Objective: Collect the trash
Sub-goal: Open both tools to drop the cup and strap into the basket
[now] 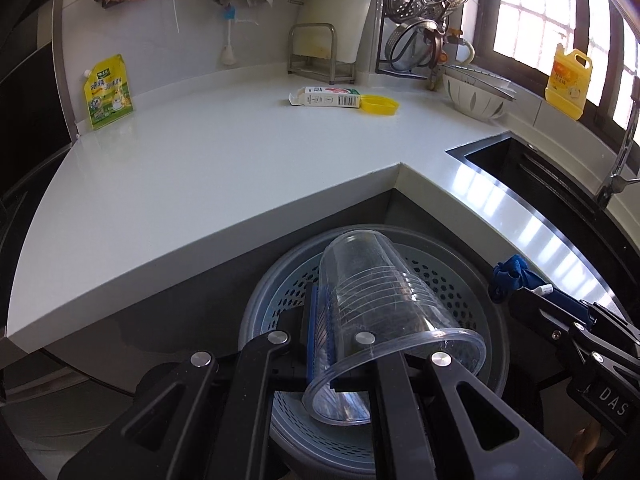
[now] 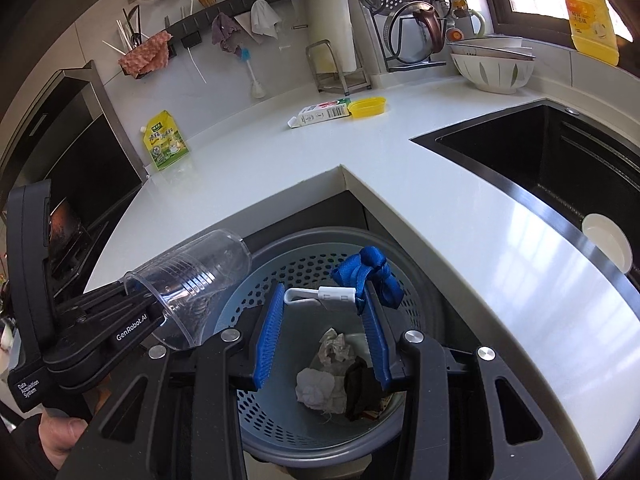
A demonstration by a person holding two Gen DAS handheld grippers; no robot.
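Observation:
My left gripper point(image 1: 326, 300) is shut on the wall of a clear plastic cup point(image 1: 384, 312), which lies tilted over the grey bin point(image 1: 460, 264) with a perforated basket inside. My right gripper point(image 2: 324, 296) is shut on a small white clip point(image 2: 336, 295) tied to a blue ribbon point(image 2: 368, 276), also over the bin point(image 2: 312, 248). Crumpled tissues point(image 2: 320, 388) and a dark scrap lie in the basket. On the white counter point(image 1: 200, 168) sit a milk carton point(image 1: 330, 97), a yellow lid point(image 1: 380, 104) and a green-yellow pouch point(image 1: 107, 92).
The bin stands on the floor inside the counter's inner corner. A black sink point(image 2: 560, 152) with a white plate point(image 2: 608, 240) is on the right. Bowls point(image 2: 492, 68), a dish rack point(image 2: 412, 20) and a yellow detergent bottle point(image 2: 590, 16) line the back. A stove stands at the left.

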